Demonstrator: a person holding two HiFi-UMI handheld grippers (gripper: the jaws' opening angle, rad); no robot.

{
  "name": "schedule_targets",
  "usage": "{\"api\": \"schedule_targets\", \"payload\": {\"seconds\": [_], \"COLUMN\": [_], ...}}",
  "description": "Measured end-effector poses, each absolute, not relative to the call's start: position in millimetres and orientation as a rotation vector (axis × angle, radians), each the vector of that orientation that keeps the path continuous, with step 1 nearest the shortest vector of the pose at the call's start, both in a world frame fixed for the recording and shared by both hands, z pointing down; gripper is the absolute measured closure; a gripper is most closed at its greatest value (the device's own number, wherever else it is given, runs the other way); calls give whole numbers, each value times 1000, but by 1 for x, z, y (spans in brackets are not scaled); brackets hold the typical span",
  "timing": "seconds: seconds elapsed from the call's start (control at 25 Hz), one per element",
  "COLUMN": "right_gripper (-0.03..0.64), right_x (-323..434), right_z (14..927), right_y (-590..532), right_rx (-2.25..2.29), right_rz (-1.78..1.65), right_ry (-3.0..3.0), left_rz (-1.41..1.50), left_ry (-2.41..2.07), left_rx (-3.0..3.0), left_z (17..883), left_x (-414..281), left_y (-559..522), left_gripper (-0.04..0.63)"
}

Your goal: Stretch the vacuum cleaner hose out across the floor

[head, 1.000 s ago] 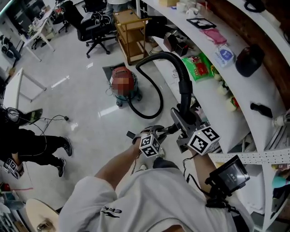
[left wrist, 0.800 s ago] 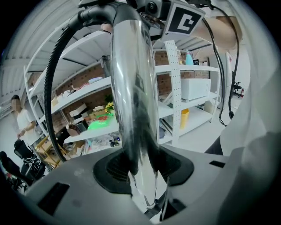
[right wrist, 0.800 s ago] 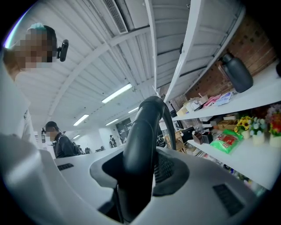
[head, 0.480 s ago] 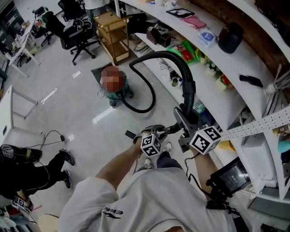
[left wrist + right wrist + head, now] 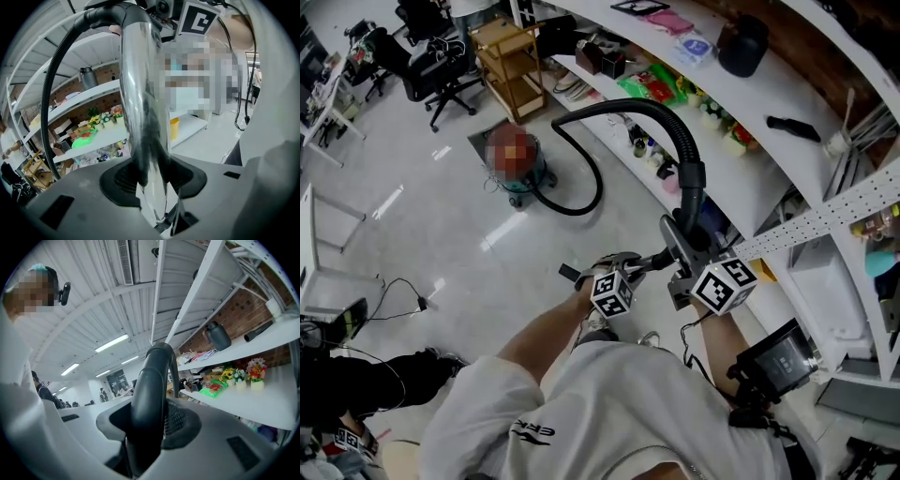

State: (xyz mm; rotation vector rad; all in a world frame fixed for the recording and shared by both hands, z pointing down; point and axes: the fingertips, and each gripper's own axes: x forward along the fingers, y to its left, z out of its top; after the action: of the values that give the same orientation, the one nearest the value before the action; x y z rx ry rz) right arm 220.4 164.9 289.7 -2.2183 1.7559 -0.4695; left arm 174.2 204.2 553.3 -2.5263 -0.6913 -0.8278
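Observation:
The vacuum cleaner (image 5: 525, 173) stands on the pale floor at the upper left of the head view. Its black ribbed hose (image 5: 619, 111) loops on the floor, arches up and comes down into a black curved handle (image 5: 690, 202). My right gripper (image 5: 682, 251) is shut on that handle (image 5: 149, 390), which fills the gap between its jaws. My left gripper (image 5: 639, 269) is shut on the chrome wand tube (image 5: 143, 103), which rises between its jaws. Both grippers are held close together in front of the person's chest.
White shelves (image 5: 787, 178) with packets, flowers and bottles run along the right. A wooden cart (image 5: 511, 58) and office chairs (image 5: 427, 70) stand behind the vacuum cleaner. A person in black (image 5: 366, 375) sits at the lower left, near a cable (image 5: 403, 300) on the floor.
The vacuum cleaner now lies farther up and left in the head view, and the hose arch spans wider. Both grippers keep their hold. The person in black appears lower in the frame.

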Motion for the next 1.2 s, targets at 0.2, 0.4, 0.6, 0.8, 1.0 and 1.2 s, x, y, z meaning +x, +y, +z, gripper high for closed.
{"api": "schedule_targets", "payload": {"seconds": [0.2,0.4,0.6,0.8,1.0,1.2], "right_gripper": [475,474,476,477,477,477], "right_x": [220,222,220,219,211,200], "right_z": [296,294,293,292,298,304], "right_y": [220,265,289,310,331,358], "right_rx": [-2225,-2196,-2172,-2183,-2256,-2327], "right_rz": [-502,-502,-506,-508,-494,-482], "right_ry": [1713,1710,1728,1721,1621,1472], "left_rz": [-855,-884,-905,-904,-884,-850], "left_ry": [-737,-748,-717,-713,-829,-956], "left_rx": [-2505,-2499,-2506,-2493,-2442,-2359], "left_z": [557,557,557,557,563,567], "left_x": [165,163,162,163,151,133], "left_y": [259,307,333,349,370,387], "left_gripper": [442,442,442,442,442,442]}}
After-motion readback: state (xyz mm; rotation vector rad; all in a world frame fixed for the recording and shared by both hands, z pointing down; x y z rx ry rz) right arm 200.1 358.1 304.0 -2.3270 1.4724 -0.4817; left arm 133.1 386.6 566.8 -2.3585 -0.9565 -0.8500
